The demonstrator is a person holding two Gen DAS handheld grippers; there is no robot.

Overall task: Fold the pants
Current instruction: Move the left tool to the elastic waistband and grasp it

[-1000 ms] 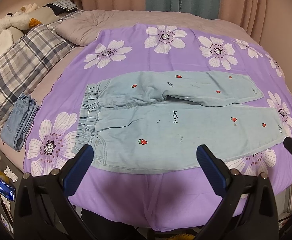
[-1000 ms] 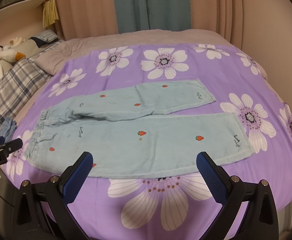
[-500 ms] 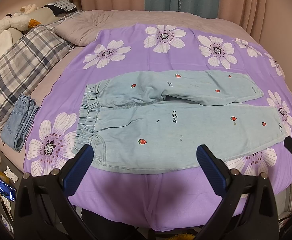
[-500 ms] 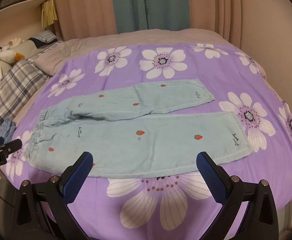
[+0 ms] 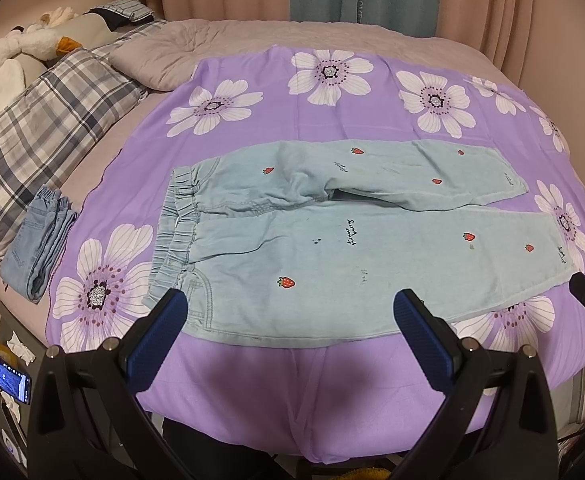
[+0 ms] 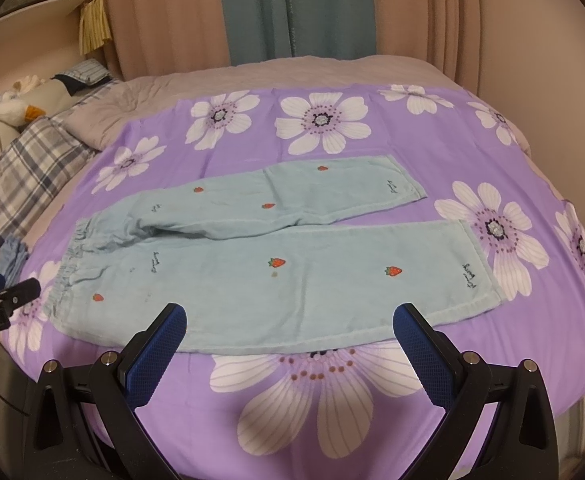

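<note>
Both your left gripper [image 5: 290, 316] and right gripper [image 6: 290, 330] hang wide apart, holding nothing; the pants [image 5: 352, 236] lie flat, unfolded on the purple sheet [image 5: 252, 120], so every fold remains.

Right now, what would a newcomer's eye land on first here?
The light-blue strawberry-print pants lie spread flat across the purple flowered sheet, waistband to the left. Both grippers, left and right, hover open at the near edge. Folded jeans rest beside the plaid pillow.
</note>
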